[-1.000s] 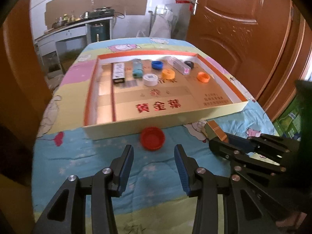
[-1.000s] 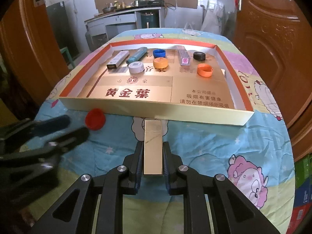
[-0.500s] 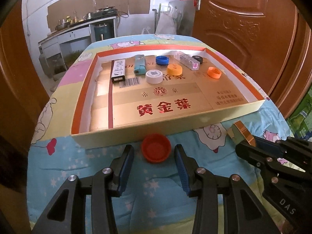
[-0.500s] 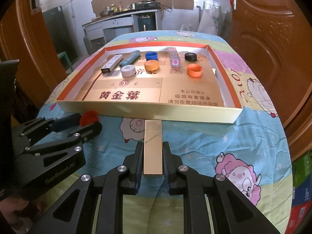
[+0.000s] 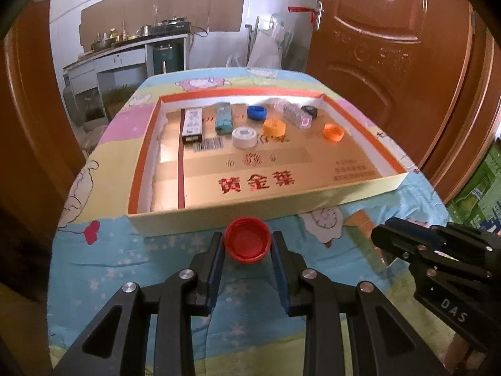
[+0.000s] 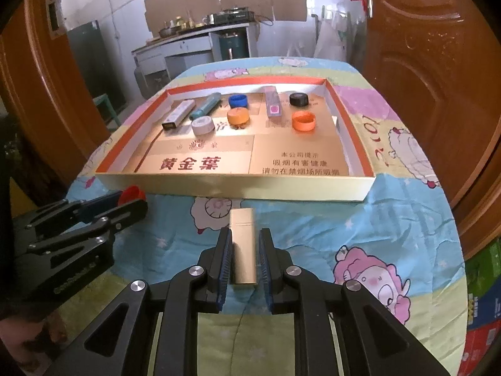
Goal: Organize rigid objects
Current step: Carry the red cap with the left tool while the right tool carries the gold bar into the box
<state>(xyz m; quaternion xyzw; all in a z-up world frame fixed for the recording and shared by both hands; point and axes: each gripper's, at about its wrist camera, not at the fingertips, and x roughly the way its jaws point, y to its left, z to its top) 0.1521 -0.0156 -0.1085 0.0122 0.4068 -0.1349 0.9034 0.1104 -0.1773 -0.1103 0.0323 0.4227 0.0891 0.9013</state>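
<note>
A red bottle cap [image 5: 248,239] lies on the cloth just before the shallow gold box [image 5: 281,202]. My left gripper [image 5: 247,244] has its fingers on both sides of the cap, closed on it. In the right wrist view the cap [image 6: 131,193] peeks out behind the left gripper [image 6: 125,206]. My right gripper [image 6: 245,244] is shut on a gold lighter [image 6: 242,244], held lengthwise toward the box's front wall [image 6: 250,192]. The box holds several caps and lighters along its far side.
The table carries a cartoon-print cloth [image 6: 391,235]. A brown door [image 5: 391,62] stands right of the table. A kitchen counter [image 5: 125,53] lies behind. The right gripper [image 5: 438,260] shows at the right edge of the left wrist view.
My left gripper moved forward around the red cap and narrowed onto it. The right gripper kept hold of the gold lighter, which now sits a little further back in the jaws.
</note>
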